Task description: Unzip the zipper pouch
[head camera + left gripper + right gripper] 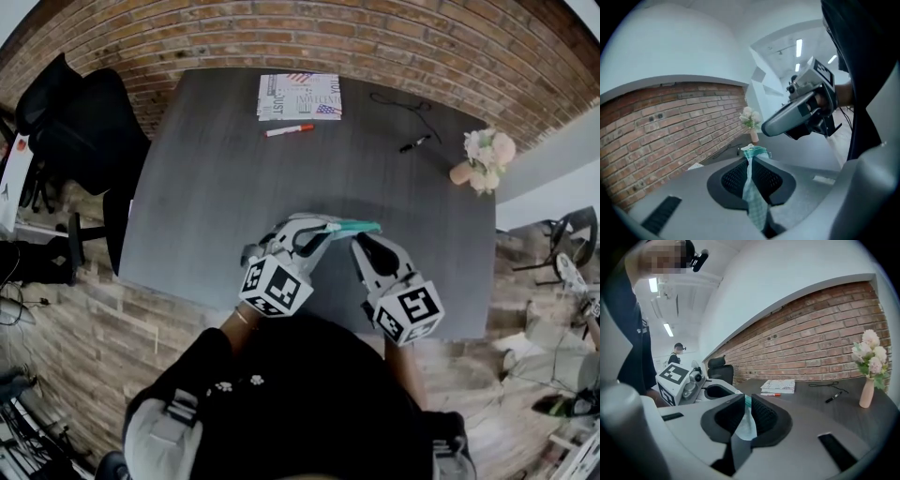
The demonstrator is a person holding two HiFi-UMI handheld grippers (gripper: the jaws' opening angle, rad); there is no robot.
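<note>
A teal checked zipper pouch (pixel 358 226) hangs in the air above the near edge of the dark grey table (pixel 216 187), held between both grippers. My left gripper (pixel 323 229) is shut on its left end; in the left gripper view the fabric (pixel 753 192) is pinched between the black pads (pixel 733 178). My right gripper (pixel 360 241) is shut on the pouch close beside it, and in the right gripper view the teal cloth (pixel 748 425) sits between its pads (pixel 764 416). The zipper and its pull are hidden from me.
At the table's far side lie a printed booklet (pixel 300 96), a red marker (pixel 289 129), a black cable (pixel 403 101) and a black pen (pixel 414 143). A vase of pale flowers (pixel 483 159) stands at the right edge. A black chair (pixel 80 122) is off the left side.
</note>
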